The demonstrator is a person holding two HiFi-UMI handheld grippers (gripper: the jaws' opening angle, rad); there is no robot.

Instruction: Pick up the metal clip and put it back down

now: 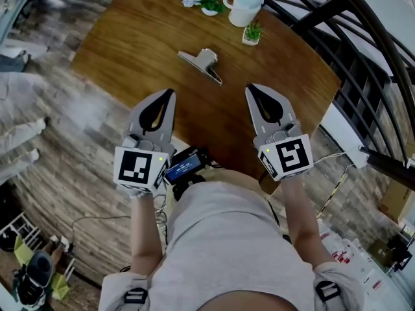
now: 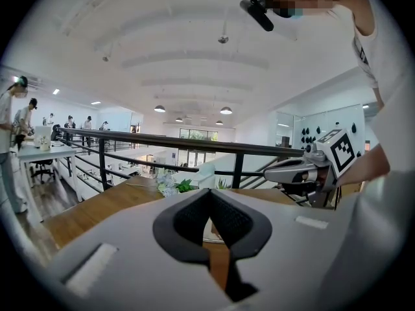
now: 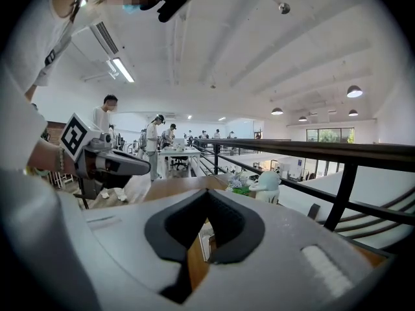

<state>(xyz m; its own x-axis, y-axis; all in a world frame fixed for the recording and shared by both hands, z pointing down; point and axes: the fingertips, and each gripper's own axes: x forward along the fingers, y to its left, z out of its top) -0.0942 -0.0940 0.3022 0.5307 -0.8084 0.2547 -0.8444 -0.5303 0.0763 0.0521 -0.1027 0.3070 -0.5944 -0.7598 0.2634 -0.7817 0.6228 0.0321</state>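
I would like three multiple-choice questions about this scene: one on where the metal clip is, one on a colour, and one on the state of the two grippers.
1. Where is the metal clip?
A. on the wooden table, beyond both grippers
B. held in a gripper
C. on the floor

2. What colour is the jug at the table's far edge?
A. red
B. white
C. black

3. How are the left gripper and the right gripper?
A. both wide open
B. one open
C. both shut and empty

Key: A, the clip lies on bare wood; B, the jug is white; C, each gripper view shows the pads meeting on nothing.
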